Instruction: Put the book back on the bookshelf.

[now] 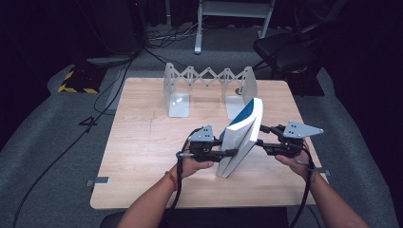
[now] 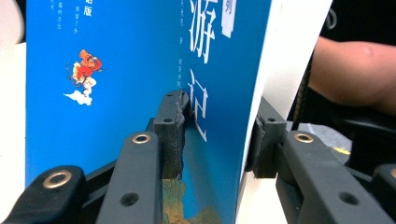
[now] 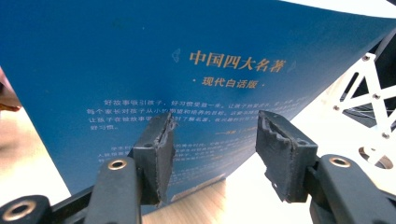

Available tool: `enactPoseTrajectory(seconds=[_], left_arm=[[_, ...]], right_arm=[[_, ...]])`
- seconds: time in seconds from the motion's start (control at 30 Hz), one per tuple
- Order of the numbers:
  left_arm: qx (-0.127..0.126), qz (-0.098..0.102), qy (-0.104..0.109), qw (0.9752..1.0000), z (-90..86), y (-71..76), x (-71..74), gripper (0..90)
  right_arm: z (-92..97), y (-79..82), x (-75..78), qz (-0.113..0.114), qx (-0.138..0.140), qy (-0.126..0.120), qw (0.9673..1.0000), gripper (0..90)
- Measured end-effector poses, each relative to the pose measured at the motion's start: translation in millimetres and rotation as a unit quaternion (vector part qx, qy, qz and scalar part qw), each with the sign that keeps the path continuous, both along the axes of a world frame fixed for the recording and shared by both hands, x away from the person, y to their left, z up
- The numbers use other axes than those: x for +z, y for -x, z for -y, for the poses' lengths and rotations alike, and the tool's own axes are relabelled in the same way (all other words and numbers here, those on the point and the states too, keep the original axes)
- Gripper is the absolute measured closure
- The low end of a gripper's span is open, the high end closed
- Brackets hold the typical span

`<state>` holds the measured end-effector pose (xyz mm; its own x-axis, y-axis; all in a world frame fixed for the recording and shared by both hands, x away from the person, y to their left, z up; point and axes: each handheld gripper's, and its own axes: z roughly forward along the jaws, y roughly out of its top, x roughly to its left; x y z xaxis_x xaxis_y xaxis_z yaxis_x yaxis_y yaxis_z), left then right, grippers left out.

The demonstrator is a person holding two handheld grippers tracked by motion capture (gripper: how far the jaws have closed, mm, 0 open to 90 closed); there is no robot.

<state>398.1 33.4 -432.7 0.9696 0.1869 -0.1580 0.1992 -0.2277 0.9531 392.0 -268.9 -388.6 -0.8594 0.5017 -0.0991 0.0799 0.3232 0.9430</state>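
The book (image 1: pixel 242 137) stands on its lower edge on the desk (image 1: pixel 142 142), right of the middle and toward the near side, leaning so its top tips away toward the far right. Its long axis runs up from the desk, and the white page edges face the near left while the blue cover shows along the top right. The left hand-held gripper (image 1: pixel 223 153) comes in from the left and is clamped on the book: in the left gripper view one pad presses the blue front cover (image 2: pixel 140 70) and the other sits against the white page block, so the whole thickness lies between the jaws. The right hand-held gripper (image 1: pixel 261 137) meets the book from the right with its jaws apart; in the right gripper view the blue back cover (image 3: pixel 140 56) stands just past the two pads, and whether they touch it I cannot tell.

Behind the book, at the desk's far edge, a white folding book rack (image 1: pixel 209 88) stands with two upright ends, and the book's top comes near its right end. The left half of the desk is bare wood, giving wide room that way. The right edge and the near edge lie close to the book and the person's hands
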Motion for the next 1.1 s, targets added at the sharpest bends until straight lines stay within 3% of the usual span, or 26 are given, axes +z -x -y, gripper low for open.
enactPoseTrajectory(seconds=[0.13, 0.23, 0.3, 0.37, 0.5, 0.57, 0.63, 0.73, 0.8, 0.83, 0.9, 0.93, 1.1], left_arm=[[-0.002, 0.004, 0.001, 1.0, 1.4, 3.5, -0.1, 62.2], [0.009, 0.02, -0.013, 0.9997, -6.0, 6.0, 3.0, 61.0], [0.017, 0.033, -0.033, 0.9988, -9.1, 10.2, 5.5, 59.0], [0.02, 0.042, -0.05, 0.9976, -12.1, 13.3, 7.1, 54.5], [0.022, 0.045, -0.061, 0.9969, -19.9, 21.2, 9.8, 49.8], [0.018, 0.041, -0.071, 0.9965, -22.0, 26.5, 10.5, 44.9], [0.011, 0.04, -0.09, 0.9951, -22.4, 34.1, 10.5, 31.2], [0.011, 0.045, -0.107, 0.9932, -21.2, 42.9, 9.2, 21.5], [0.035, 0.046, -0.108, 0.9925, -15.6, 53.1, 7.3, 17.7], [0.035, 0.046, -0.108, 0.9925, -15.6, 53.1, 7.3, 15.4], [0.077, 0.054, -0.11, 0.9895, -4.7, 59.4, 5.3, 14.8], [0.077, 0.054, -0.11, 0.9895, -4.7, 59.4, 5.3, 12.5], [0.151, 0.051, -0.105, 0.9816, 10.5, 63.1, -4.2, 10.5]], right_arm=[[1.9, 4.4, 0.4, 0.001, -0.002, -0.003, 1.0, 46.7], [-4.1, 7.4, -1.1, 0.002, 0.006, -0.019, 0.9998, 46.6], [-8.9, 8.4, -1.1, 0.005, 0.011, -0.023, 0.9997, 46.3], [-13.6, 9.7, -1.3, 0.007, 0.012, -0.019, 0.9997, 44.7], [-23.5, 12.3, -3.2, 0.005, 0.016, -0.012, 0.9998, 44.0], [-28.1, 13.7, -4.1, 0.005, 0.019, -0.01, 0.9998, 43.7], [-31.1, 14.8, -5.0, 0.004, 0.023, -0.007, 0.9997, 42.5], [-33.4, 16.3, -6.7, 0.004, 0.025, -0.003, 0.9997, 42.3], [-35.3, 16.8, -7.4, 0.0, 0.025, -0.006, 0.9997, 42.0], [-35.3, 16.8, -7.4, 0.0, 0.025, -0.006, 0.9997, 42.0], [-40.3, 17.6, -6.8, 0.004, 0.018, -0.003, 0.9998, 42.1], [-40.3, 17.6, -6.8, 0.004, 0.018, -0.003, 0.9998, 42.1], [-47.2, 17.8, -7.3, 0.008, 0.01, -0.001, 0.9999, 41.9]])
